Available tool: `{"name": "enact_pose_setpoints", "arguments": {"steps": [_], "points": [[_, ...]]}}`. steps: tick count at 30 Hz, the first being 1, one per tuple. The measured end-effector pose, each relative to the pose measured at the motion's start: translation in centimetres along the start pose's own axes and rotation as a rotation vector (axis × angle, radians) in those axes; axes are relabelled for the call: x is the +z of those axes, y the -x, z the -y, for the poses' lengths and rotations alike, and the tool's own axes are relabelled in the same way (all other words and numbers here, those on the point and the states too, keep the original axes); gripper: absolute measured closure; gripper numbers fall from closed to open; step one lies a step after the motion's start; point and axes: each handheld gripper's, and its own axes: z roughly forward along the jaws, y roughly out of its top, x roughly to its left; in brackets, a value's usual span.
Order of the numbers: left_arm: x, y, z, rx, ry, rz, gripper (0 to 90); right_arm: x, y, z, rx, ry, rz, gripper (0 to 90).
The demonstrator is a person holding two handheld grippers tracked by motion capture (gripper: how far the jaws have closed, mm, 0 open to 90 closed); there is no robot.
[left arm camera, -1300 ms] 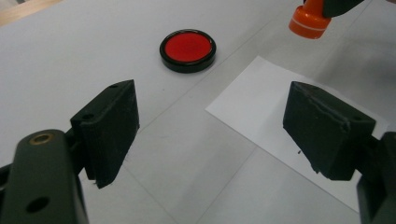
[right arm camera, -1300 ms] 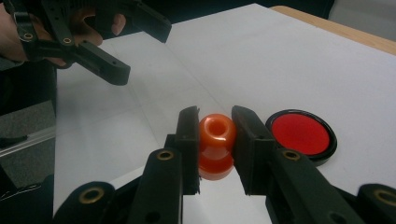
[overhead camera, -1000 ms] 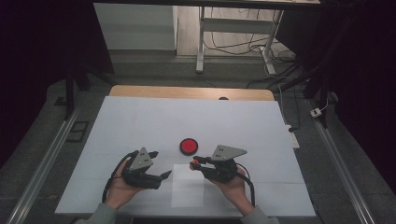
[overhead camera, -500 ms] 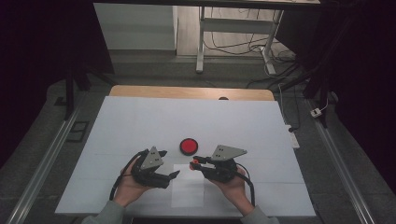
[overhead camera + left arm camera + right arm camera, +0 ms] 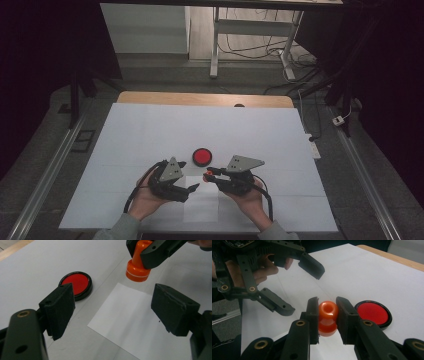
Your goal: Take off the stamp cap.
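right hand-held gripper [image 5: 326,315] clamps the orange plastic stamp [image 5: 327,318] by its handle, just right of the round red ink pad [image 5: 76,285]. left hand-held gripper [image 5: 112,307] hangs open over the white paper sheet [image 5: 130,320]. stamp looks un-inked, though its face is hidden; next: press it on the pad.

One orange stamp [image 5: 138,263], one round red ink pad [image 5: 76,285], one white sheet of paper [image 5: 135,322], two handheld grippers, one white table [image 5: 150,135]
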Motion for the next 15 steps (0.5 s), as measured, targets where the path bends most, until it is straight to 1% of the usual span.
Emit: {"name": "enact_pose_setpoints", "arguments": {"steps": [15], "points": [[1.3, 0.8, -0.7, 0.024, -0.011, 0.024, 21.6, 0.0, 0.0, 0.0, -0.001, 0.0, 0.001, 72.4]]}}
